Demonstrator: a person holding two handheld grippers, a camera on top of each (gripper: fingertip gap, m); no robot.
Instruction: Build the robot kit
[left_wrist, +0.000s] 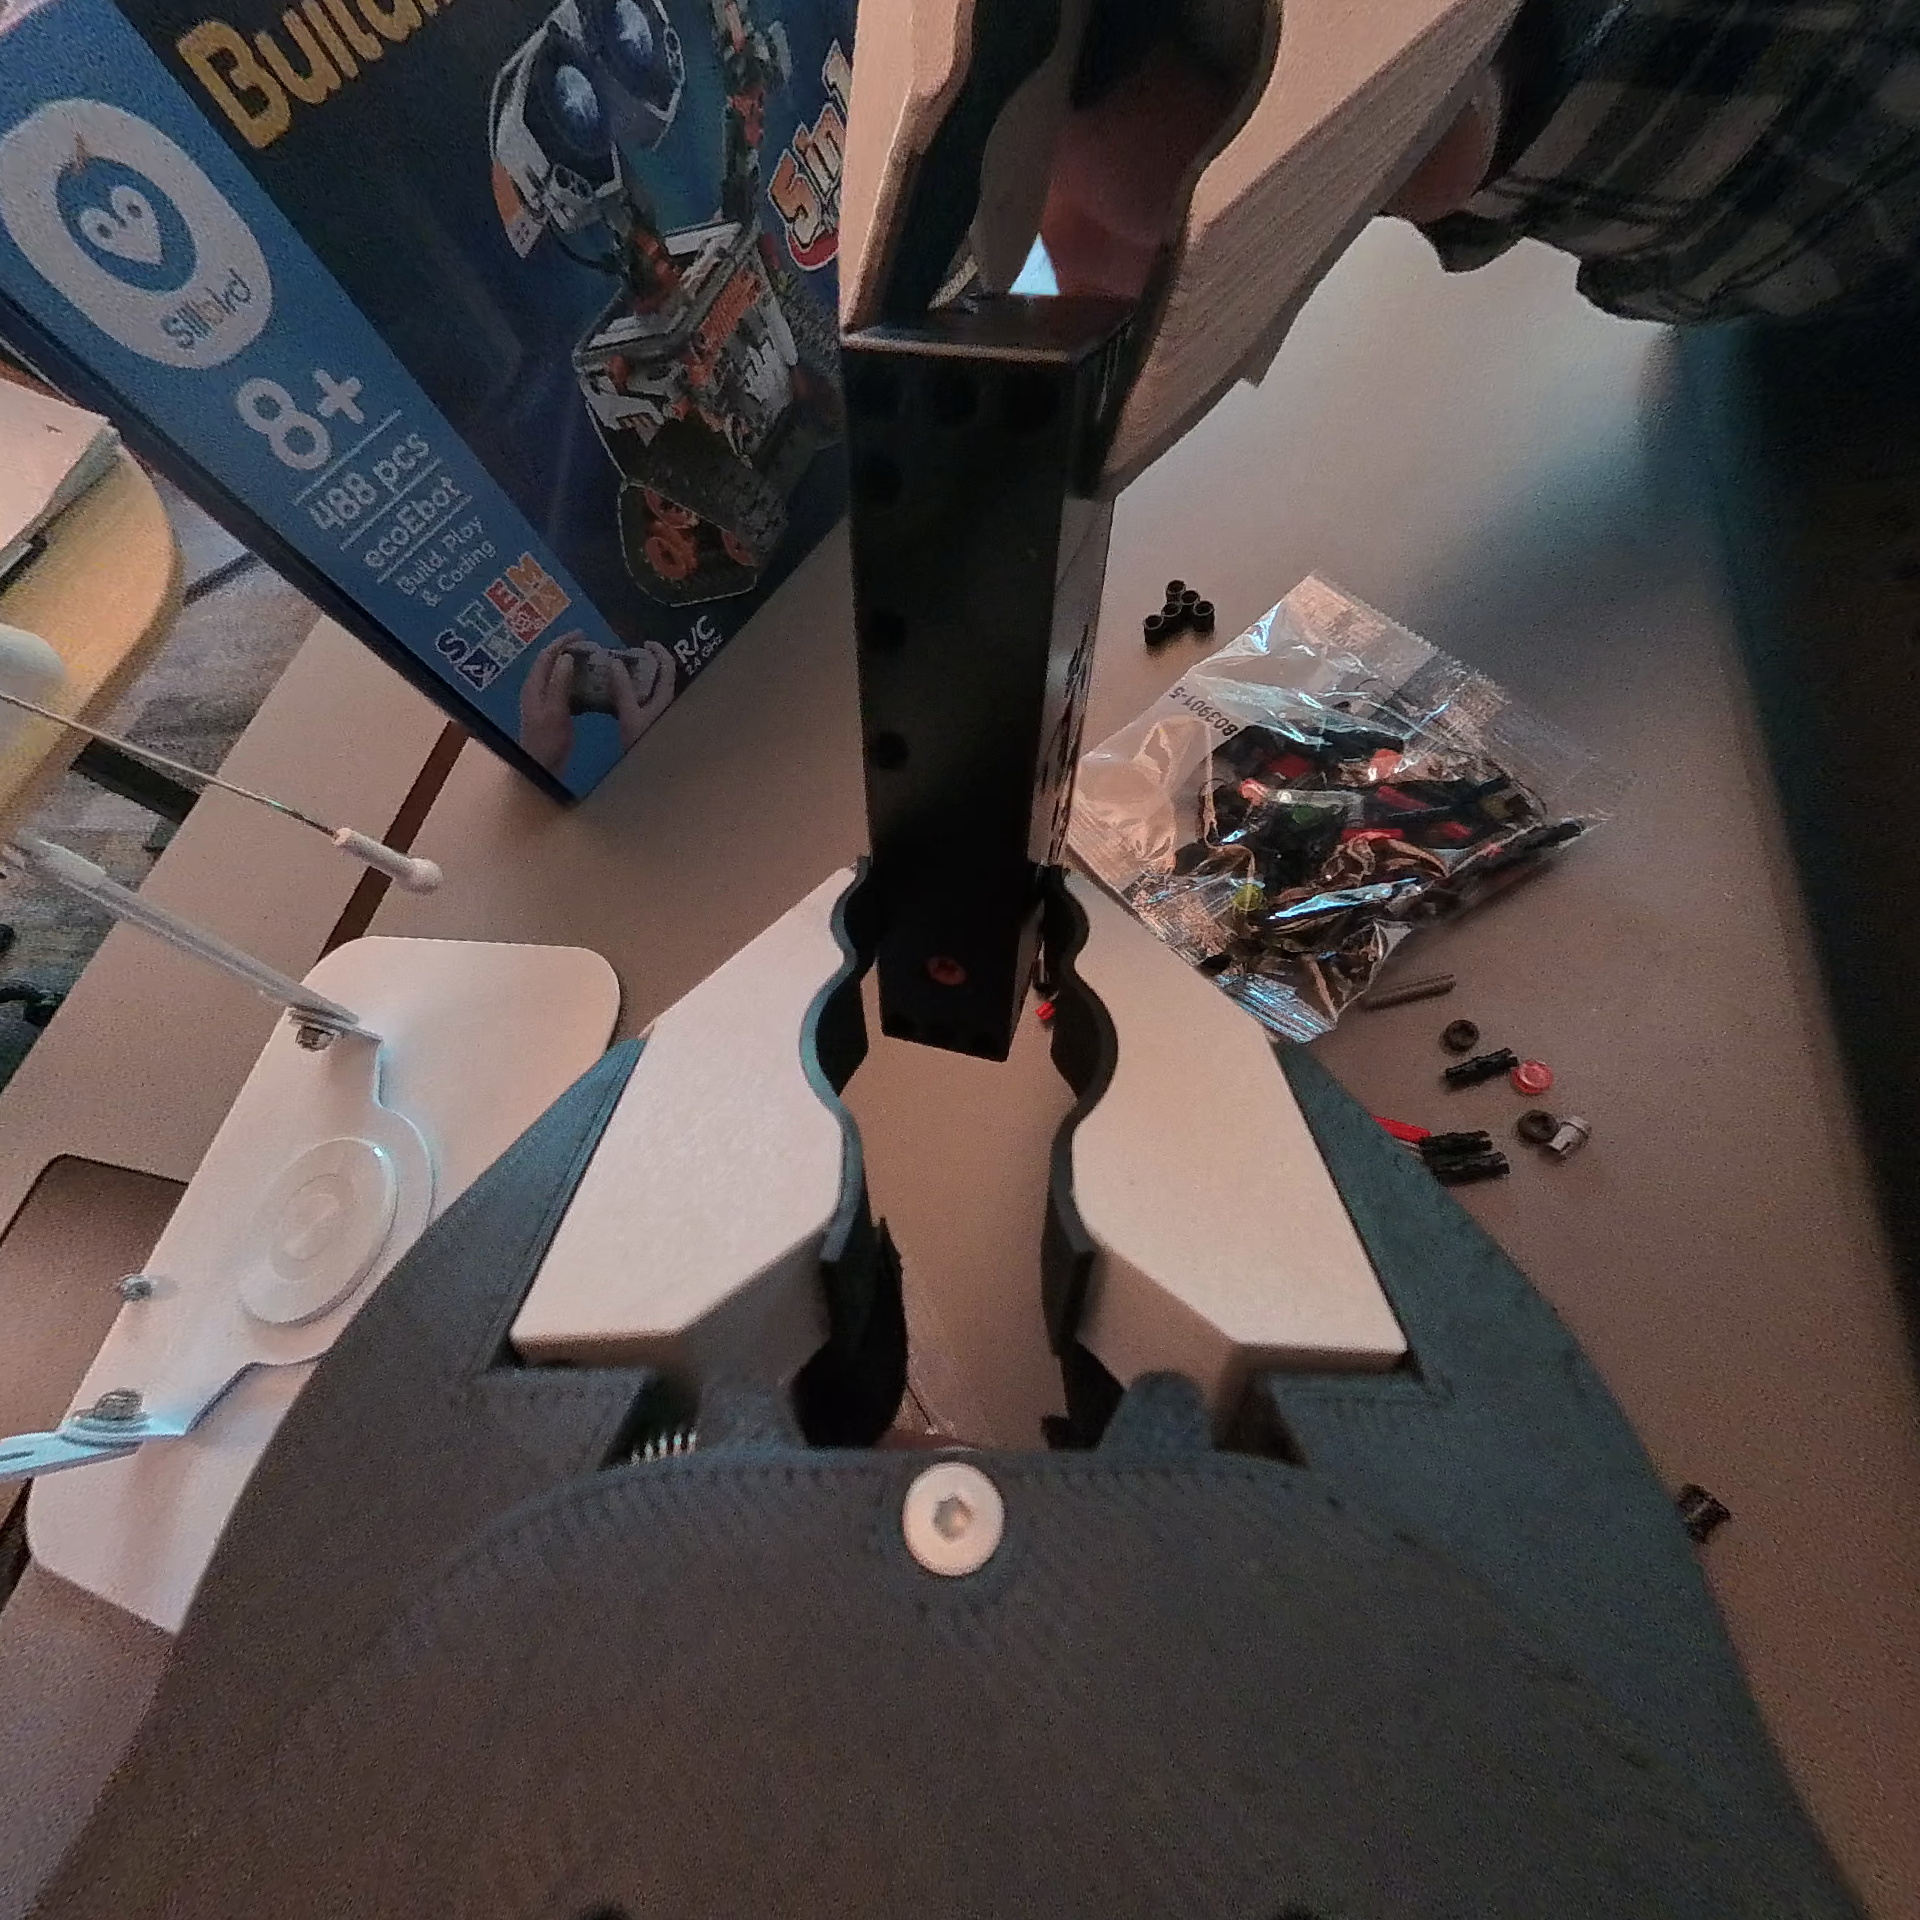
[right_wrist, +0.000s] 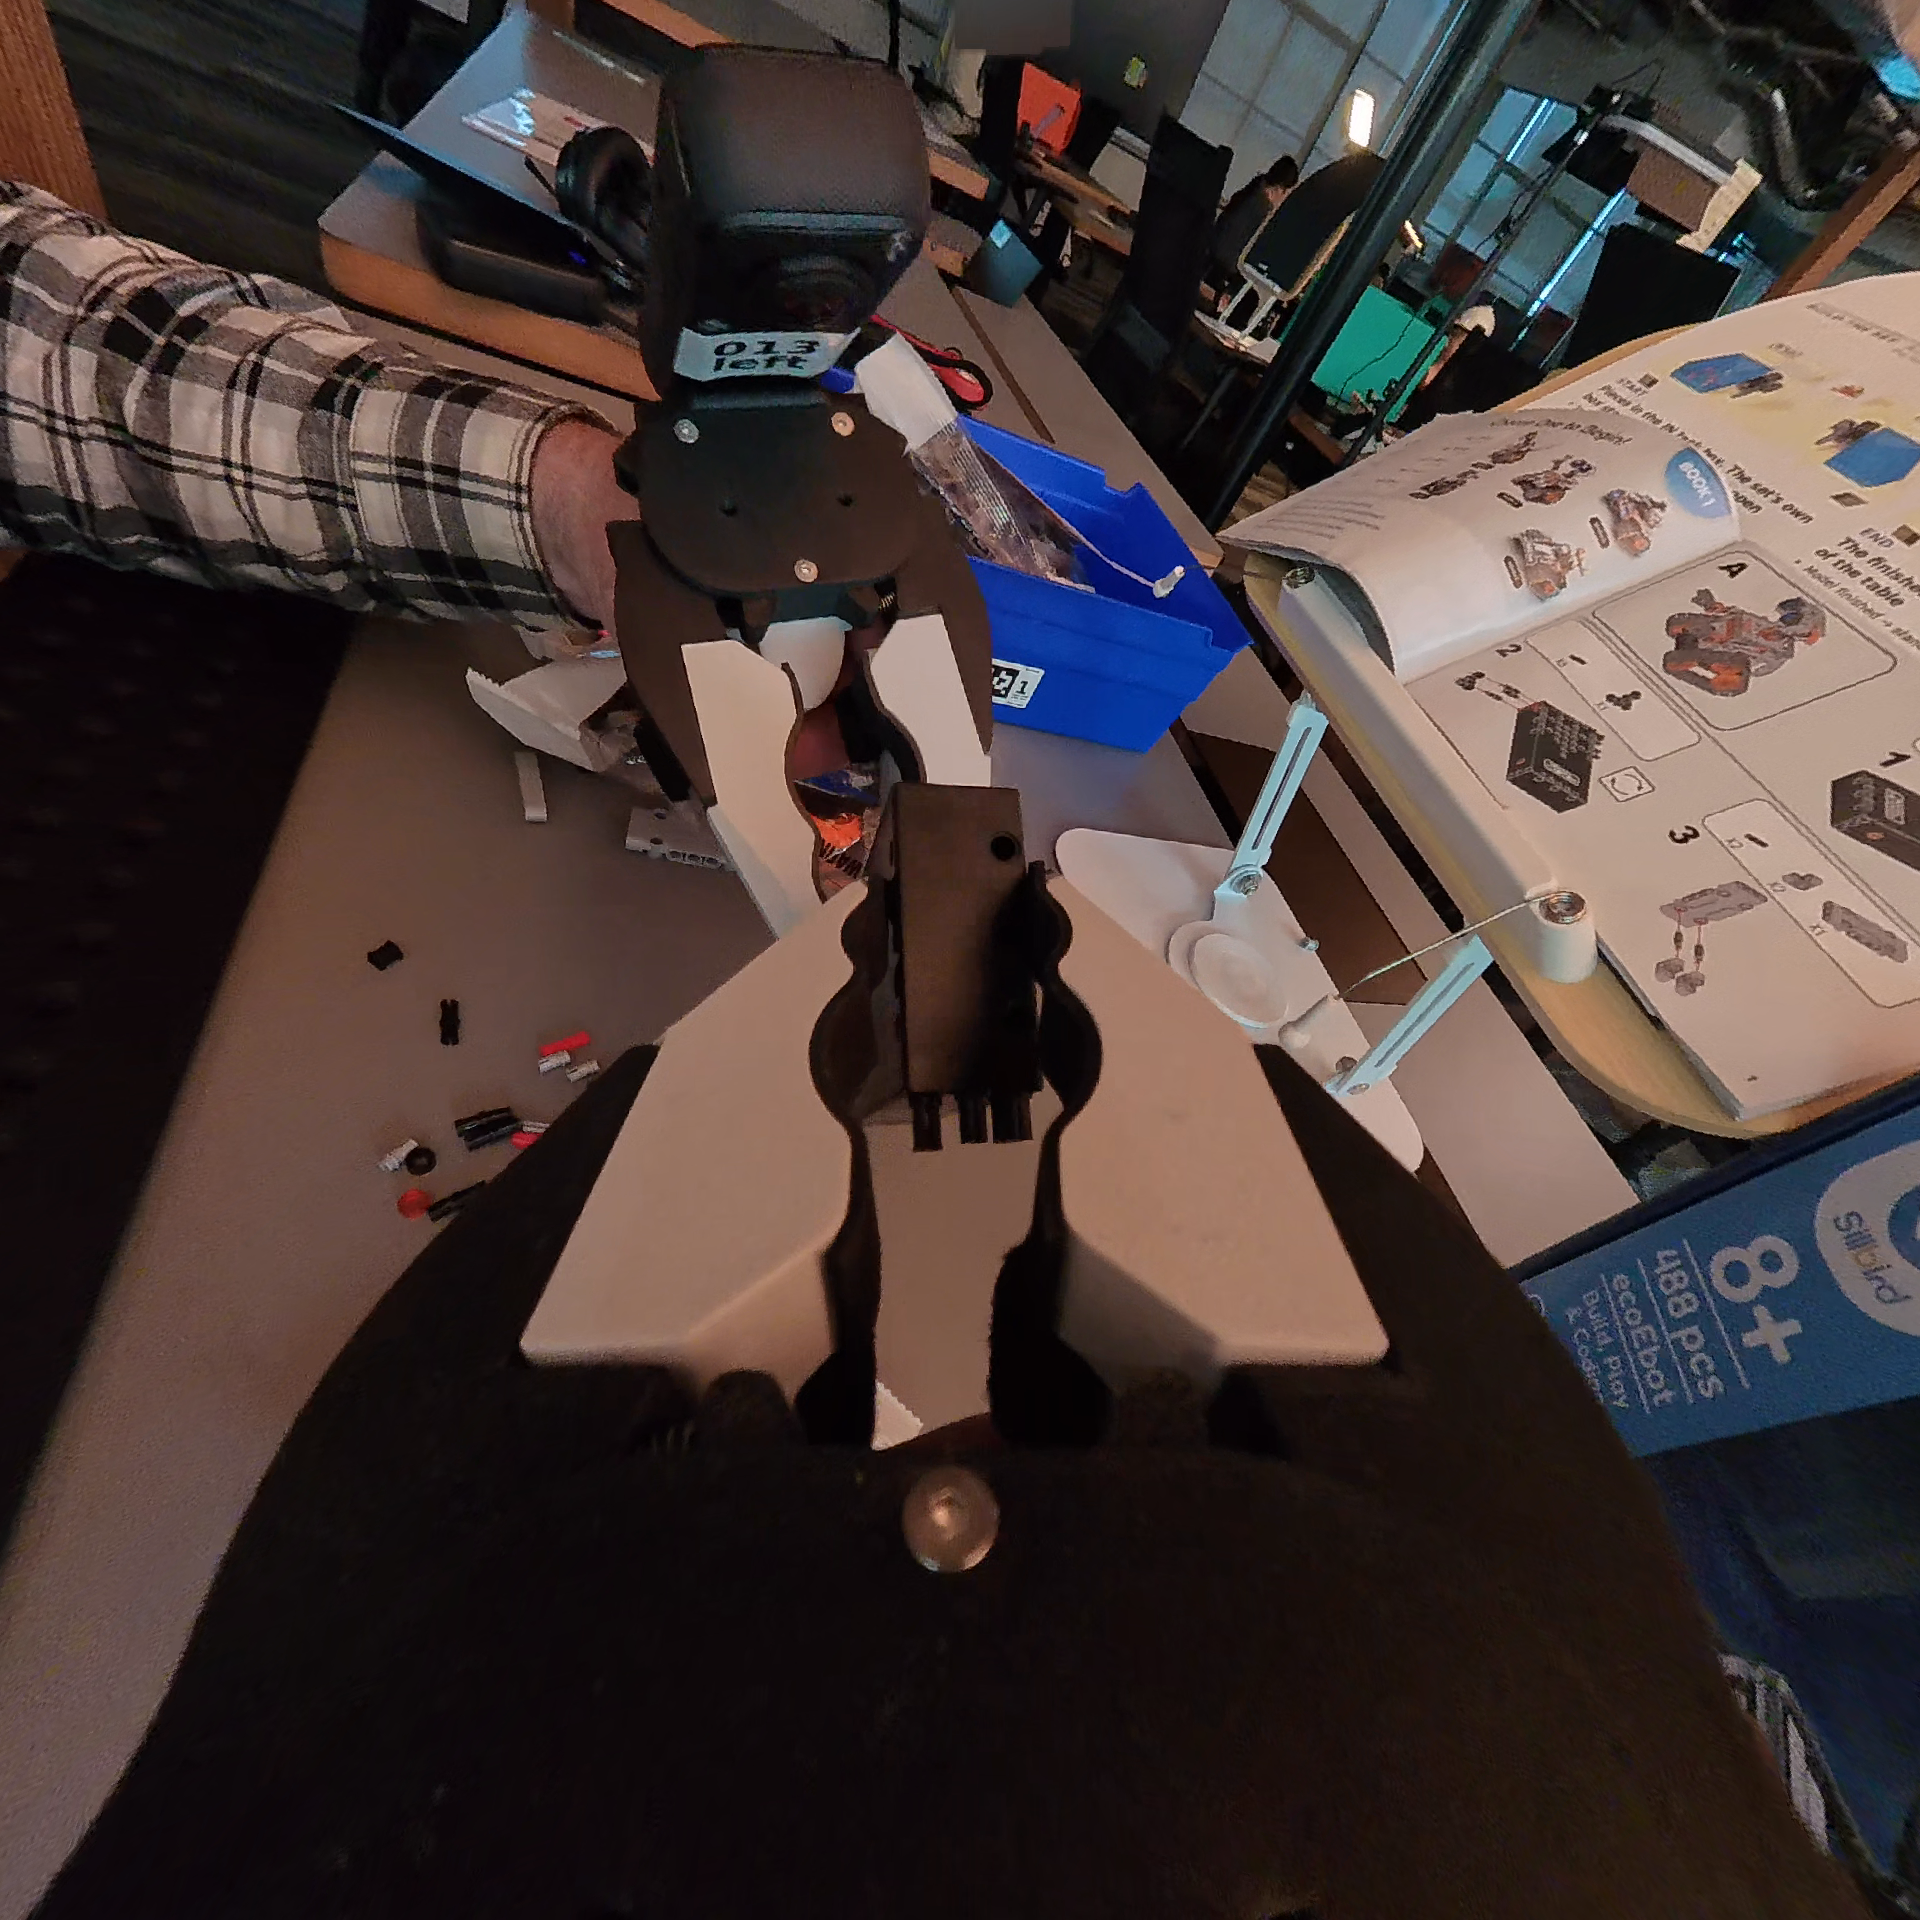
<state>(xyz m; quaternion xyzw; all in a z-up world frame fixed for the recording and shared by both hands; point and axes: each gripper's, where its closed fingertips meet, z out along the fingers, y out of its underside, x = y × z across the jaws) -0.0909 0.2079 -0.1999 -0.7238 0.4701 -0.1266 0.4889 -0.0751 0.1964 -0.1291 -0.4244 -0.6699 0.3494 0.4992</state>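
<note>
- A long black block (left_wrist: 951, 665), pierced with round holes, is held in the air between the two grippers, above the grey table (left_wrist: 1403, 436).
- The right gripper (right_wrist: 956, 935) is clamped on one end of the block, its white fingers (right_wrist: 727, 1122) pressing both flanks; this end shows three short black pegs.
- The left gripper (left_wrist: 951, 956) is closed around the other end, though firm contact on both sides cannot be confirmed.
- The two-ended hold seems meant to keep the block steady and its faces exposed.
- A clear bag of parts (left_wrist: 1320, 810) and loose small pieces (left_wrist: 1496, 1101) lie just beside it, near a blue toy box (left_wrist: 416, 395).
- An open instruction booklet (right_wrist: 1662, 665) rests on a white stand (right_wrist: 1278, 935).
- The block's far face is hidden, and the bag's contents are hard to make out.
</note>
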